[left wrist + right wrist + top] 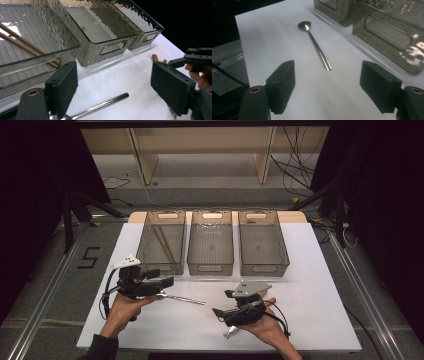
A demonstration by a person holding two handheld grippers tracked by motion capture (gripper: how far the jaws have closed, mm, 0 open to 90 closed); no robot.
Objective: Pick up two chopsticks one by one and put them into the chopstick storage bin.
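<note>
Both jaws stood apart, empty. Spoon (182, 298) lay flat on the counter (310, 285) by the left gripper (159, 283); right gripper (220, 312) idle. Risk: thin handle skating out of the pinch.

Lab or recording rig, not a home; white tabletop (320, 285) ringed by black curtains (30, 180); metal floor rails (42, 292); loose cables (295, 162) on grey carpet; taped numeral "5" (88, 257) on floor; bare wooden shelving (200, 150) behind; three identical smoky bins (212, 242) lined up.
</note>
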